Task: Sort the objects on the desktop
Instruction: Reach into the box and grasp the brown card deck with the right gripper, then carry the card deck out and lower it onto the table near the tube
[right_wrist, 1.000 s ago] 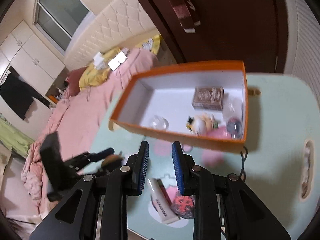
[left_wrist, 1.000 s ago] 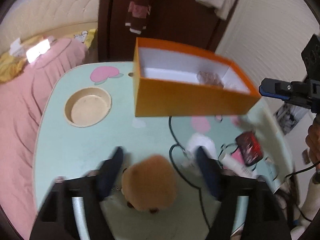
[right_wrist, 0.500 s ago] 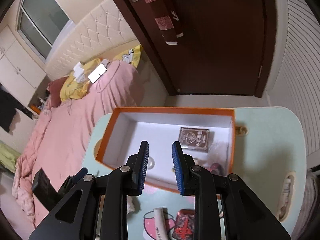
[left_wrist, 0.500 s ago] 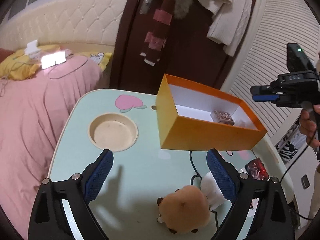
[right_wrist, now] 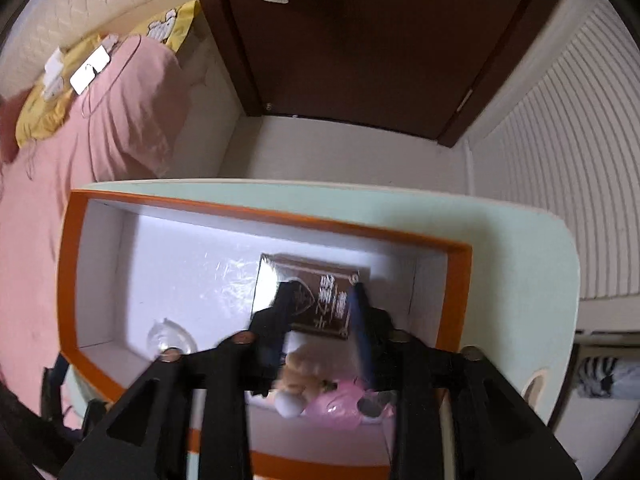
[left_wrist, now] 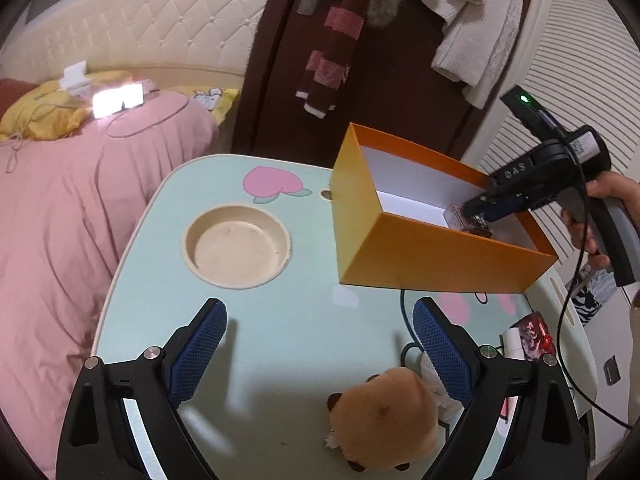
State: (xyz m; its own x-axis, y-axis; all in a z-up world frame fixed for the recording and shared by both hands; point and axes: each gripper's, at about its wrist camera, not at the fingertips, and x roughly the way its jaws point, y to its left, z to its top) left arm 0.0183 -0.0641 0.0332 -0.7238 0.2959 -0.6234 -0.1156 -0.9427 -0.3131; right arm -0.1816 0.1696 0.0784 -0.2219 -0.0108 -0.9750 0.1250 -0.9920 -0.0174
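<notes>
Left hand-held gripper (left_wrist: 320, 344) nearest, low over the table (left_wrist: 280, 320), jaws spread wide, nothing between the pads. Plush toy (left_wrist: 386, 424) lying on the table just inside the right finger (left_wrist: 440, 356), near but not gripped. Bare mint surface under and ahead of the jaws, free out to the round recessed dish (left_wrist: 236, 252) at mid-left. Table's left edge curved, bed (left_wrist: 60, 220) in pink cover close alongside it. On the right, a black cable (left_wrist: 404, 320) trailing across the table; small red packet (left_wrist: 534, 336) and white tube (left_wrist: 512, 342) near the right edge.

Orange box (left_wrist: 420, 256) beyond, toward the far right of the table, open on top, white inside. Narrow strip of table showing behind it, then floor and a dark door (right_wrist: 360, 40).

Right hand-held gripper (right_wrist: 320, 300) pointing steeply down into the box, held by a hand (left_wrist: 600, 208). Jaws just opened to a moderate gap, blurred in the right wrist view. Brown card box (right_wrist: 312, 280) lying flat on the box floor below the tips; contact with it not clear. Doll (right_wrist: 300, 376), pink bag (right_wrist: 340, 404) and clear dome (right_wrist: 168, 336) along the box's near wall, the dome off to the left with bare white floor around it.
</notes>
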